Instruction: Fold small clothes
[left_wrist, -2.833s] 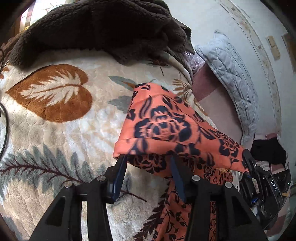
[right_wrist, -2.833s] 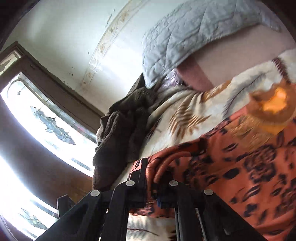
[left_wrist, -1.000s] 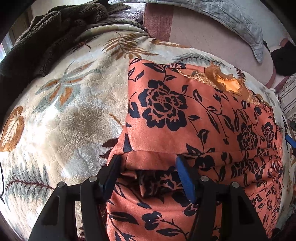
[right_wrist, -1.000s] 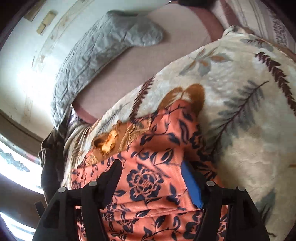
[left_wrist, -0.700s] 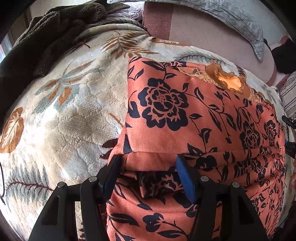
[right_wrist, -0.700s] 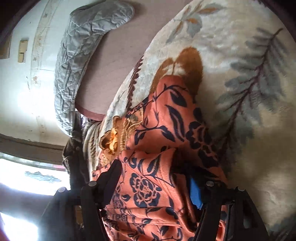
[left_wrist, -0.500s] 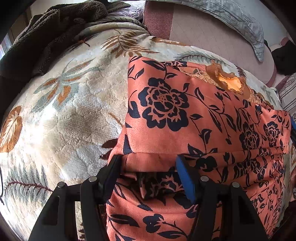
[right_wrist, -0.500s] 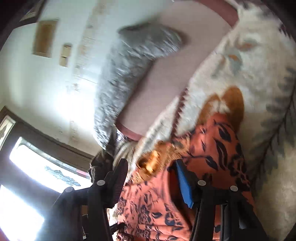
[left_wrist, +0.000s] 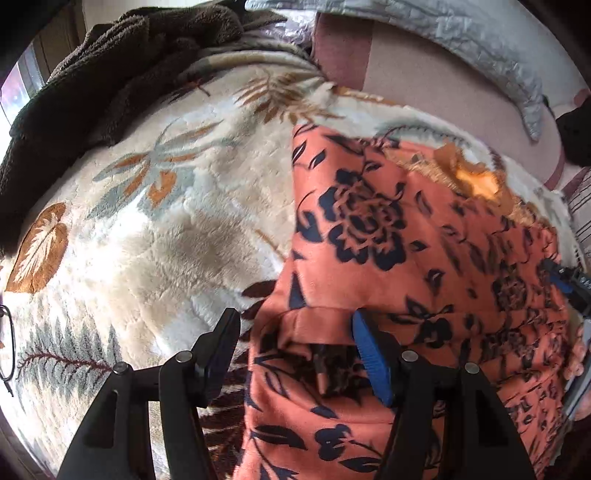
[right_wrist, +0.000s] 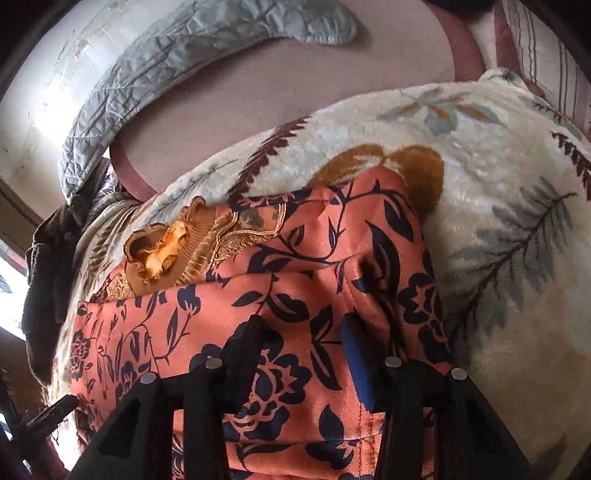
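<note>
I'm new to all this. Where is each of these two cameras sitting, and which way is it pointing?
Left wrist view: mounted on the left gripper, looking forward along its two open fingers over the orange flowered garment on the leaf-patterned blanket; the other gripper's tip peeks in at far right.
Right wrist view: mounted on the right gripper, also open, looking over the same garment toward a grey pillow.
Both share: garment, blanket, pillow, brown throw.
</note>
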